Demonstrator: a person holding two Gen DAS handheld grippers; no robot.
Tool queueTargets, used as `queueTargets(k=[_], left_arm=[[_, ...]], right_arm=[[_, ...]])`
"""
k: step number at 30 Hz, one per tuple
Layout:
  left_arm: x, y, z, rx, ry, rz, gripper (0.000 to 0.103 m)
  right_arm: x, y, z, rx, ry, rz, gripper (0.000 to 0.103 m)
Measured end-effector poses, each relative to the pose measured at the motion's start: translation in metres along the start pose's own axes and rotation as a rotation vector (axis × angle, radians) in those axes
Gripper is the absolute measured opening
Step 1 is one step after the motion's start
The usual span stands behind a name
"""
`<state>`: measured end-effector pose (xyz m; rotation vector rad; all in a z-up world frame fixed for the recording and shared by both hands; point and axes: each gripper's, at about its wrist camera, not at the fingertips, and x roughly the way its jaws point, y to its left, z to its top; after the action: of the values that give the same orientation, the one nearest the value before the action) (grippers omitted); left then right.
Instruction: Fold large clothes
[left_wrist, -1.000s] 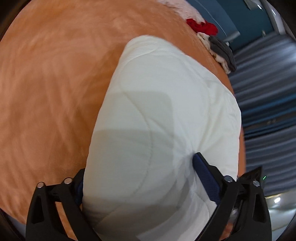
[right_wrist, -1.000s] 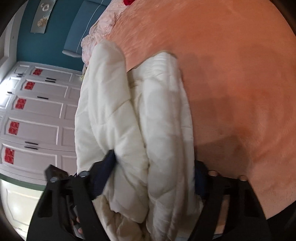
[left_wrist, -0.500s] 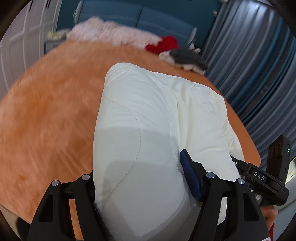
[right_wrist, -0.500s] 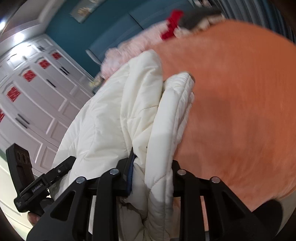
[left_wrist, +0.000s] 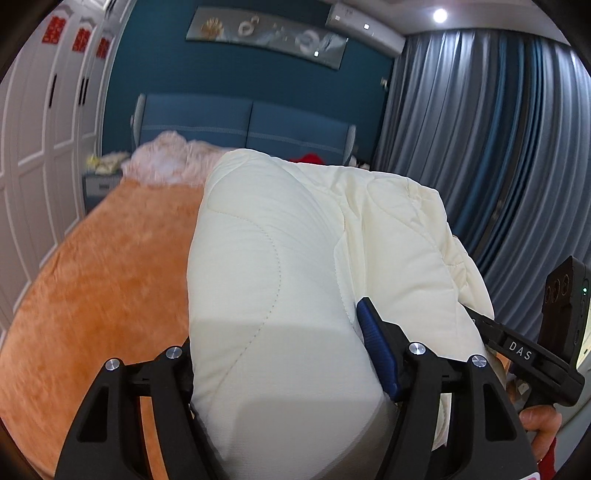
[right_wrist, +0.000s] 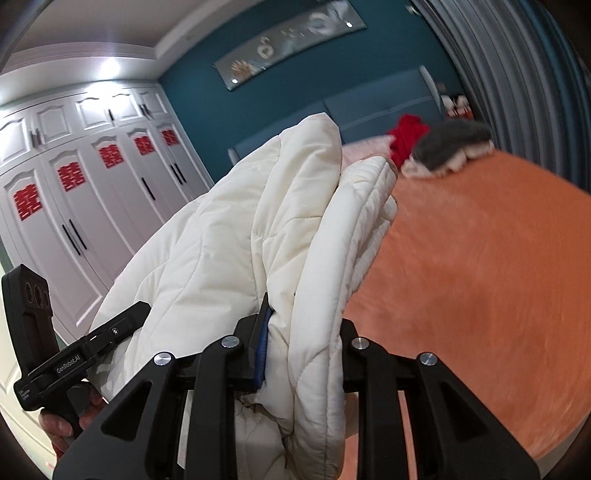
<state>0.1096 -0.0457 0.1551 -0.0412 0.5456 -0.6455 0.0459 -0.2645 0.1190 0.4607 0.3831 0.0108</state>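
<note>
I've got the white quilted coat bundled up between both sets of tongs, hanging off the orange bed and filling the centre of each wrist view. My left tongs are clamped wide around a fat folded wad of it, blue pad pressing into the right side of the roll. My right tongs are pinched much narrower on a thinner stack of layers, low in the middle of that frame. The bundle runs lengthwise away from both tongs, up toward the headboard at the top centre. The bed lies below and ahead, lower left in the left view, right side in the right view. So my guess: the coat goes forward and down onto that orange cover, long axis kept pointing at the headboard. Both hands look equally near; neither leads. The red and grey clothes sit far off, upper right.
</note>
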Motion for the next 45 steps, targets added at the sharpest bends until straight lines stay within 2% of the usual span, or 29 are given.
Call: queueTargets(k=[6, 13, 24, 31, 36, 41, 43, 45], left_arm=[[-0.013, 0.012, 0.026, 0.025, -0.067, 0.011, 0.065], [0.000, 0.048, 0.037, 0.005, -0.110, -0.001, 0.065], [0.065, 0.122, 0.020, -0.037, -0.149, -0.033, 0.065], [0.119, 0.162, -0.010, -0.074, -0.088, -0.031, 0.065], [0.169, 0.190, -0.051, -0.123, 0.029, -0.015, 0.066], [0.197, 0.212, -0.105, -0.186, 0.142, 0.013, 0.066], [0.206, 0.223, -0.125, -0.221, 0.187, 0.026, 0.068], [0.205, 0.230, -0.142, -0.256, 0.192, 0.030, 0.074]], right_arm=[[0.009, 0.021, 0.023, -0.050, -0.040, 0.020, 0.022], [0.045, 0.037, 0.035, -0.085, -0.035, 0.025, 0.022], [0.140, 0.034, 0.028, -0.120, 0.014, 0.027, 0.022], [0.206, 0.012, -0.004, -0.103, 0.101, -0.004, 0.023], [0.253, -0.018, -0.047, -0.054, 0.218, -0.055, 0.023], [0.283, -0.042, -0.099, 0.000, 0.349, -0.082, 0.024], [0.291, -0.050, -0.118, 0.020, 0.390, -0.093, 0.029], [0.291, -0.059, -0.133, 0.062, 0.390, -0.087, 0.040]])
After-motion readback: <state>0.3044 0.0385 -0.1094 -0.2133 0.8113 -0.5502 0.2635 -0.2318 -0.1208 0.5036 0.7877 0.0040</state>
